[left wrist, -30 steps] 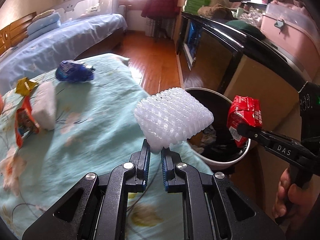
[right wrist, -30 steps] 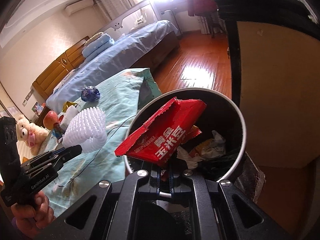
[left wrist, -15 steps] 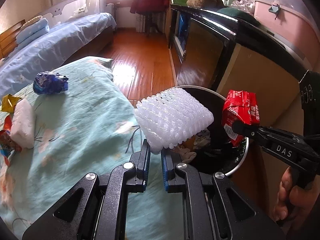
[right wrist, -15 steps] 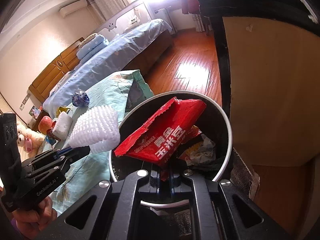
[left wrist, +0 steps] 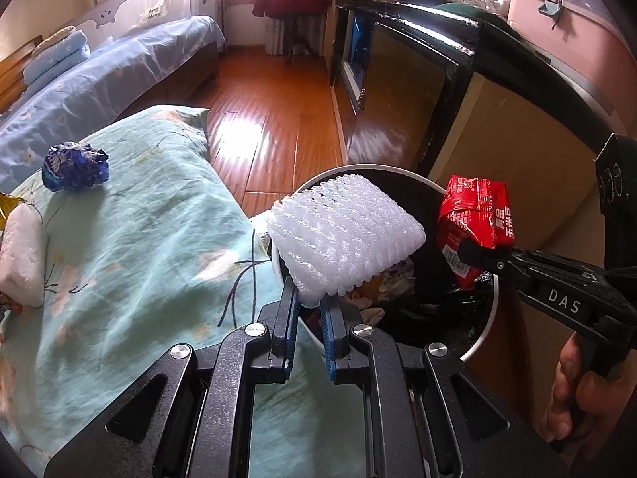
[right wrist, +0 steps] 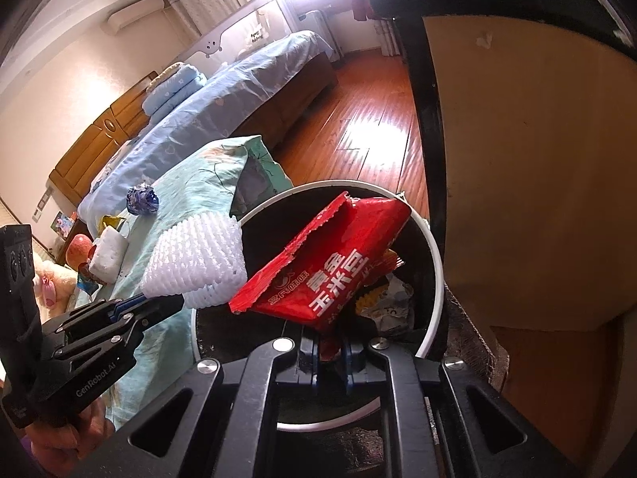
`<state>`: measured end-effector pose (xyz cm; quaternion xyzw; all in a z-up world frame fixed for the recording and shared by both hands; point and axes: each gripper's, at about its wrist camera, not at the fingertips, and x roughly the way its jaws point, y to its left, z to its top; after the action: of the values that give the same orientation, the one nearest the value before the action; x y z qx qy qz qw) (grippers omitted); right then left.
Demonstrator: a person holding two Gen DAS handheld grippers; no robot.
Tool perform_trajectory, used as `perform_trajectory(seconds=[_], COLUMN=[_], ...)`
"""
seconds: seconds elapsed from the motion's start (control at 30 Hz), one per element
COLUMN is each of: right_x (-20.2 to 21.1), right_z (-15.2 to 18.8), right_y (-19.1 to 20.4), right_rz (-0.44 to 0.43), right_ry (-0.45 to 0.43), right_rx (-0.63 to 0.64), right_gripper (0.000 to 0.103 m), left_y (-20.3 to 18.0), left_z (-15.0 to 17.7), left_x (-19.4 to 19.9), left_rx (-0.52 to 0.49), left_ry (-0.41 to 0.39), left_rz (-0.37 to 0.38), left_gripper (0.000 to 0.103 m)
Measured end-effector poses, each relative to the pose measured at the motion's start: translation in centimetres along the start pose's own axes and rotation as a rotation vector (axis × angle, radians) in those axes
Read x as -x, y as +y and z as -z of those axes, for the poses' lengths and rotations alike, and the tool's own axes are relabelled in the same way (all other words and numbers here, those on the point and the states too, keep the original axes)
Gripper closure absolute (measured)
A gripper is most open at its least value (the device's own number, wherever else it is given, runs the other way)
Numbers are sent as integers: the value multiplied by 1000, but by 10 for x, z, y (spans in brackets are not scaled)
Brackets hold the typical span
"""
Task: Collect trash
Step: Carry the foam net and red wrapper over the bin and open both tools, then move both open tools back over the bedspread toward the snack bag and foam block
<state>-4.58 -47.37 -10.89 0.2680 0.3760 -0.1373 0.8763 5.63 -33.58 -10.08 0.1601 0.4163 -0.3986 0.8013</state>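
My left gripper [left wrist: 310, 298] is shut on a corner of a white foam fruit net [left wrist: 344, 239], which hangs over the near left rim of a white trash bin [left wrist: 491, 310] with a black liner. My right gripper [right wrist: 331, 342] holds a red snack wrapper [right wrist: 330, 263] by its lower corner above the bin's [right wrist: 436, 263] opening. Its jaws are opening slightly, and the wrapper still stands up between the pads. The left wrist view shows the right gripper [left wrist: 466, 251] from the side with the wrapper [left wrist: 475, 219]. The right wrist view shows the left gripper [right wrist: 167, 300] with the net [right wrist: 195, 263].
On the teal bedspread [left wrist: 139, 239] lie a crumpled blue wrapper [left wrist: 75, 165], a white foam block [left wrist: 22, 255] and a yellow wrapper [left wrist: 6, 203]. A dark cabinet [left wrist: 458, 79] stands right behind the bin. Wood floor [left wrist: 278, 119] runs beyond. Trash lies inside the bin.
Both grippers have moved towards the bin with their loads. The net now hangs over the rim and the wrapper over the opening. The right pads stand slightly wider apart.
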Motion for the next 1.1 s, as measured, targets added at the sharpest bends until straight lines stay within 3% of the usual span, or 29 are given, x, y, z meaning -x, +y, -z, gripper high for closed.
perform_trajectory(seconds=[0.13, 0.17, 0.2, 0.23, 0.27, 0.37, 0.47, 0.63, 0.93, 1.1], right_x=[-3, -2, -2, -1, 0, 5, 9, 14, 11, 0], right_z=[-1, -1, -1, 0, 0, 1, 3, 8, 16, 21], right_y=[-5, -6, -6, -7, -7, -8, -3, 16, 84, 122], right_rz=[0, -3, -7, -14, -12, -16, -21, -45, -118, -164], right_ry=[13, 13, 10, 4, 1, -10, -20, -48, -74, -61], right_rx=[-23, -28, -32, -36, -38, -49, -51, -30, 68, 127], right_gripper=[87, 77, 65, 57, 53, 53, 52, 36, 21, 19], left_y=[-1, -1, -1, -1, -1, 3, 12, 34, 96, 134], left_z=[-2, -2, -1, 0, 1, 9, 20, 38, 78, 93], left_x=[-2, -2, -1, -1, 1, 10, 23, 41, 73, 88], left_rx=[-2, -1, 1, 3, 6, 12, 33, 75, 205, 281], left_ry=[4, 1, 1, 1, -6, -22, -39, -76, -103, -117], left_rz=[5, 6, 5, 5, 5, -10, -16, -71, -168, -222], left_gripper=[85, 83, 75, 64, 62, 62, 55, 48, 41, 40])
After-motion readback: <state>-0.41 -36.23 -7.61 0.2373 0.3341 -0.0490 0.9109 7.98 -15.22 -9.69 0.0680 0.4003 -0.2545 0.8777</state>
